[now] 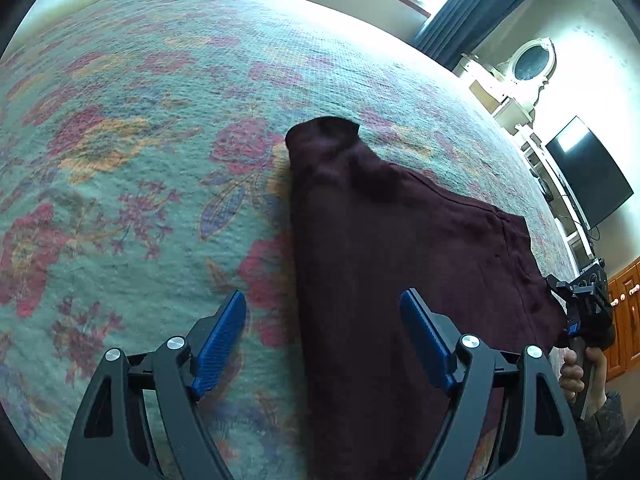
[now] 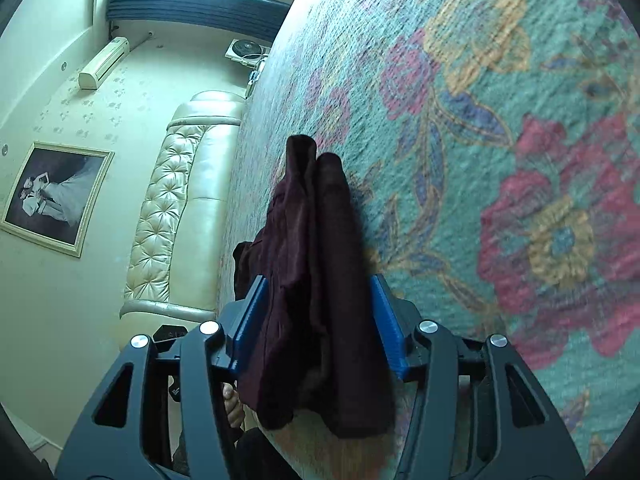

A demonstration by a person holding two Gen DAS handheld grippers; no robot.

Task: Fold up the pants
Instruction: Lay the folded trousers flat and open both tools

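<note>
pants (image 1: 400,248) lie on the floral bedspread (image 1: 140,140), long axis running away from us. our left gripper (image 1: 322,336) hovers with jaws spread; our right gripper (image 2: 316,320) pinches a bunched edge (maroon folds). open bedspread lies leftward.

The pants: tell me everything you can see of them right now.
The pants are dark maroon, of soft matte fabric, lying lengthwise on the floral bedspread with a seam along one side. The far end is bunched into a rounded hump. The right gripper has its blue pads on either side of a bunched end, seemingly clamped on it. The left gripper is open at the other edge, not gripping.
</note>
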